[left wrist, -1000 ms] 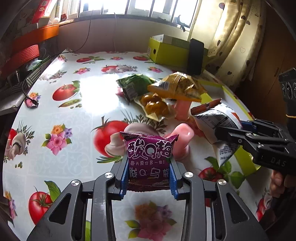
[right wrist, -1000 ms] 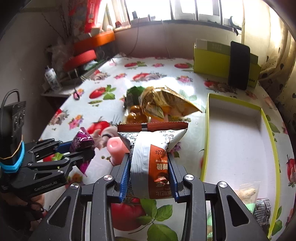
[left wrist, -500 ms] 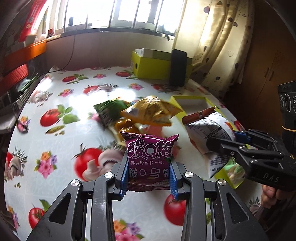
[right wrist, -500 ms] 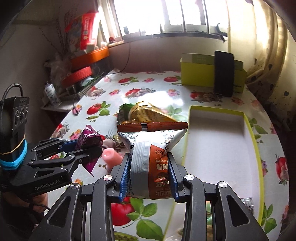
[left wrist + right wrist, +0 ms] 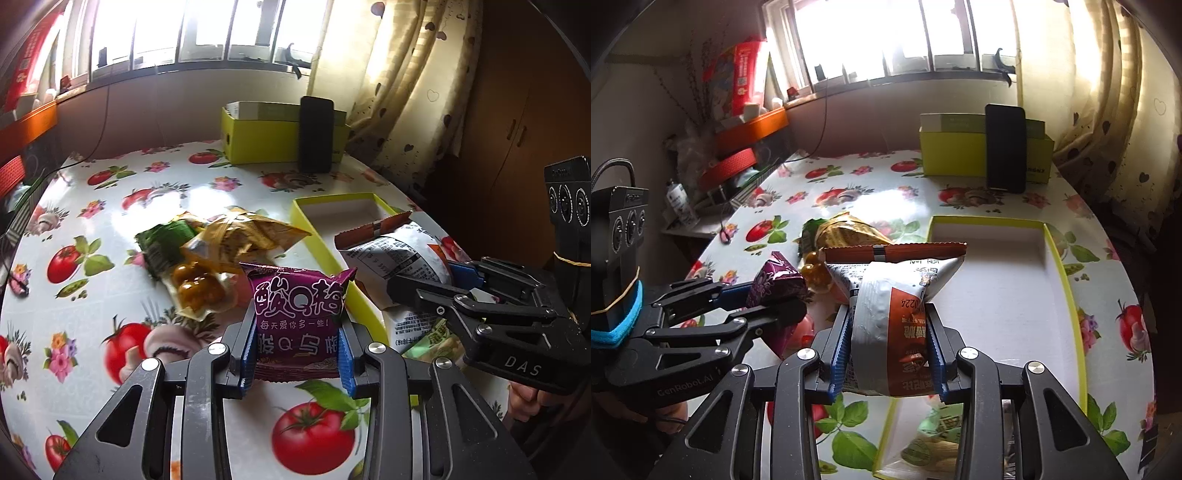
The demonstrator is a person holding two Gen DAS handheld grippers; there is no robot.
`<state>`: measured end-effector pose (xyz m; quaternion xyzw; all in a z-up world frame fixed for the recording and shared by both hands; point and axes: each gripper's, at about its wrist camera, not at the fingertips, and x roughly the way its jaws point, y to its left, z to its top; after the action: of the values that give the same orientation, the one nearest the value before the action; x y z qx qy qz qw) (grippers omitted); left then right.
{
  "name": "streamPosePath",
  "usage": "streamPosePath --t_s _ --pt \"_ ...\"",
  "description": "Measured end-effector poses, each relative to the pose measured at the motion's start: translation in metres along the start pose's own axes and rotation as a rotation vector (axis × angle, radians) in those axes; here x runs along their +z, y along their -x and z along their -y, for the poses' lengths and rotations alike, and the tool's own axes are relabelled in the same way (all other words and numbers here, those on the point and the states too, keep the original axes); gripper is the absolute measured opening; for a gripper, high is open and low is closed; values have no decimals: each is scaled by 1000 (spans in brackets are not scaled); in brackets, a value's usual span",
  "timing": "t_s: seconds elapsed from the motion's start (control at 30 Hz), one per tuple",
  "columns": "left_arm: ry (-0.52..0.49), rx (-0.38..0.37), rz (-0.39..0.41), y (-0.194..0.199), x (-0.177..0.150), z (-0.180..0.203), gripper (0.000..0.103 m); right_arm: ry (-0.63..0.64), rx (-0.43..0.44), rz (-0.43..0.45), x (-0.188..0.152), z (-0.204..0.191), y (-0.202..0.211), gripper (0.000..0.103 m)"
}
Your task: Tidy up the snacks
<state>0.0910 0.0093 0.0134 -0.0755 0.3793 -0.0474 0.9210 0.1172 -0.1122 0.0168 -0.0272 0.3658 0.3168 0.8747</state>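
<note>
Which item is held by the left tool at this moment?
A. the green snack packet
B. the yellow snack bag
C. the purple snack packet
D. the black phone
C: the left tool is shut on the purple snack packet, lifted off the table, while the right tool holds a silver-and-orange bag.

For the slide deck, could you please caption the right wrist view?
Right hand-held gripper holds a silver-and-orange snack bag over the yellow-rimmed tray; left hand-held gripper holds a purple candy packet.
</note>
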Motion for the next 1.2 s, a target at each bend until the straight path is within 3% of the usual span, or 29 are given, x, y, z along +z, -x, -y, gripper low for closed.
streamPosePath --t_s 0.57,1.2 --pt "-64 -37 -30 -27 24 32 37 -38 -67 9 5 39 3 35" --pt "-60 -57 -58 -88 68 47 37 -53 -150 -31 31 97 -30 35"
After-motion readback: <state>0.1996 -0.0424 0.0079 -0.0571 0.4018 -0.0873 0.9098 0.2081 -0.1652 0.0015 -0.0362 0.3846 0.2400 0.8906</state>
